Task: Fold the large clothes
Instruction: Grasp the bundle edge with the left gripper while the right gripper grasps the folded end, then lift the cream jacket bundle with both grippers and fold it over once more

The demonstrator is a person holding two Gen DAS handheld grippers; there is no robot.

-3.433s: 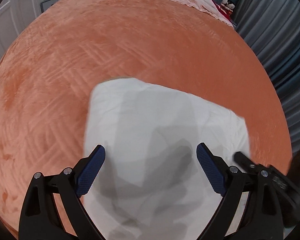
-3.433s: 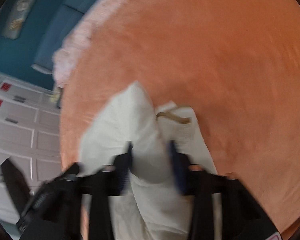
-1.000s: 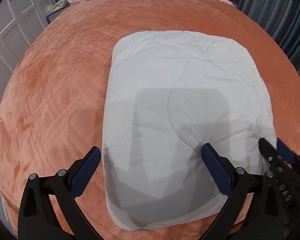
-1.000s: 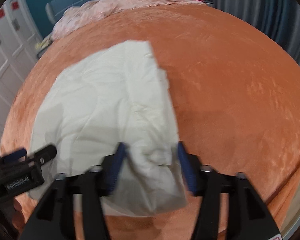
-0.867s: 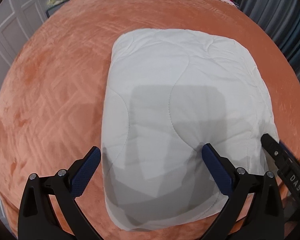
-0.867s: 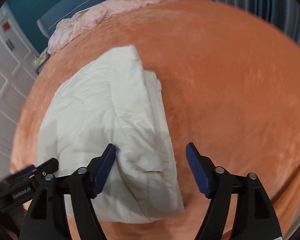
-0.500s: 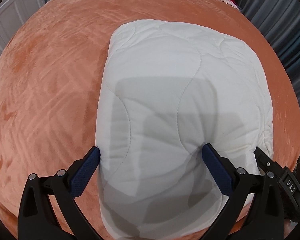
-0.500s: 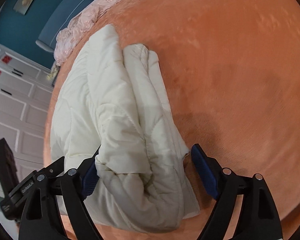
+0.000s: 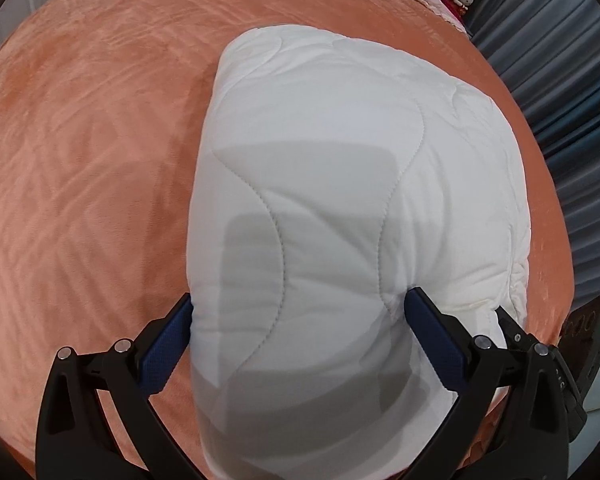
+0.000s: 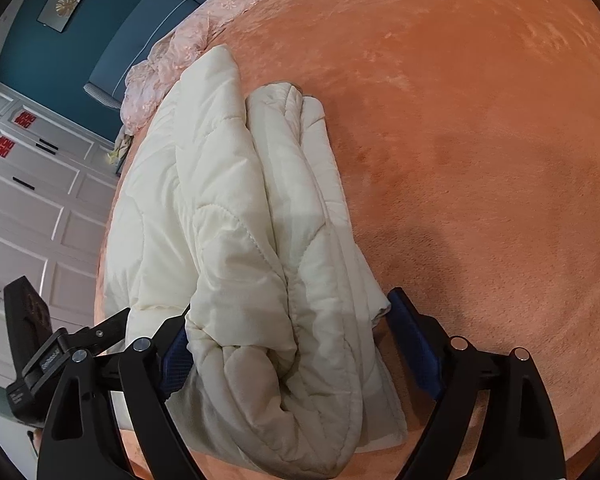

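Note:
A white quilted padded garment (image 9: 340, 184) lies folded into a thick bundle on the orange plush bed cover (image 9: 80, 140). My left gripper (image 9: 300, 340) is open, its blue pads straddling the near end of the bundle and pressing into it. In the right wrist view the same bundle (image 10: 236, 220) shows its stacked folded layers along the right edge. My right gripper (image 10: 288, 344) is open, its fingers straddling the bundle's near right corner. The other gripper shows at the left edge (image 10: 52, 356).
A pink lace cover (image 10: 188, 40) lies at the head of the bed by a teal headboard (image 10: 132, 20). White wardrobe doors (image 10: 28, 208) stand on the left. Grey-blue curtains (image 9: 560, 80) hang on the right. The bed's edge runs just under both grippers.
Both grippers have moved forward and down onto the bundle. The right gripper let go of the fabric and opened about a second ago. The bundle now sits between each pair of fingers.

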